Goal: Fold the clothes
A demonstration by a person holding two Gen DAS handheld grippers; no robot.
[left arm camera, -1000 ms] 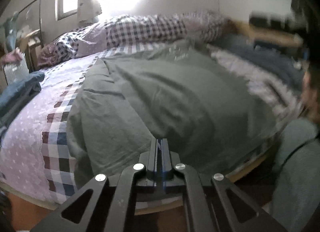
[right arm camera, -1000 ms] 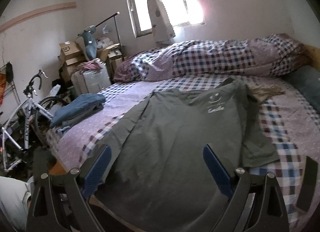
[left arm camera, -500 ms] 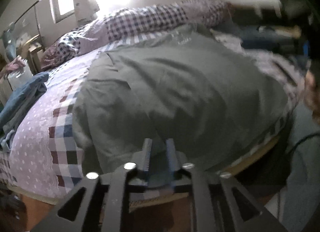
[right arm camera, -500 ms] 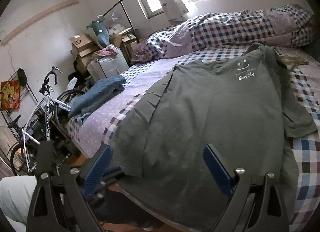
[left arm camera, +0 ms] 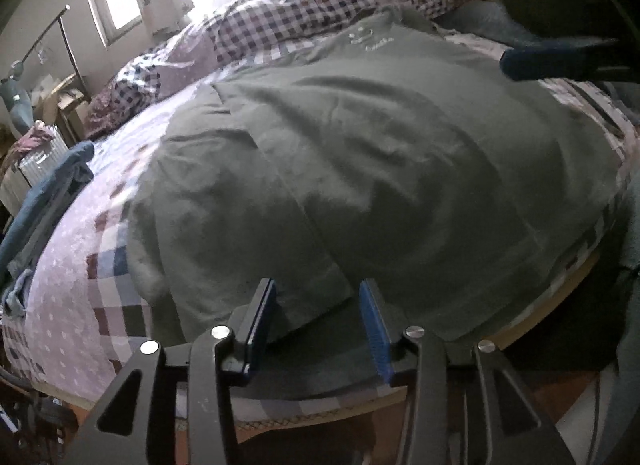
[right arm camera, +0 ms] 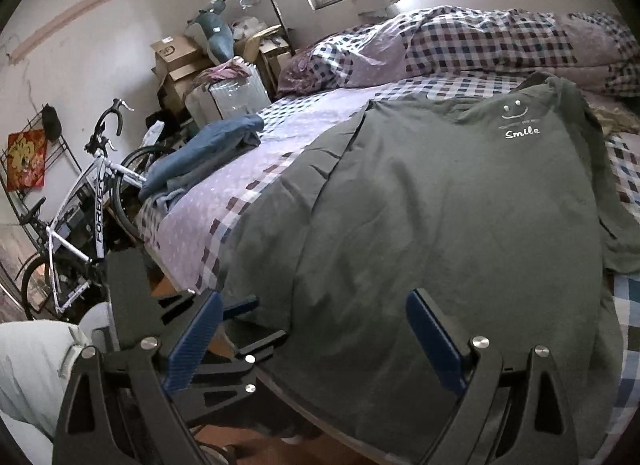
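Observation:
A grey-green T-shirt (left arm camera: 400, 169) with a white "Smile" print (right arm camera: 522, 131) lies spread flat on the bed, its hem hanging over the near edge. My left gripper (left arm camera: 316, 297) is low over the shirt's near left hem corner. Its jaws are opening, the cloth lies between them, and the pads do not press it. In the right wrist view my right gripper (right arm camera: 312, 299) stands wide open above the hem, with the left gripper (right arm camera: 256, 323) just to its left. One blue finger of the right gripper (left arm camera: 552, 61) shows in the left wrist view.
The bed (right arm camera: 224, 201) has a lilac and checked sheet, with a rolled checked quilt (right arm camera: 480, 45) at the far side. A pile of blue clothes (right arm camera: 208, 149) lies at its left edge. Beyond stand a bicycle (right arm camera: 92, 193) and cardboard boxes (right arm camera: 176, 61). A person's pale trouser leg (right arm camera: 28, 365) is at lower left.
The left gripper's jaws went from shut to parted. Both grippers have dropped closer to the shirt's near hem, which now fills more of each view.

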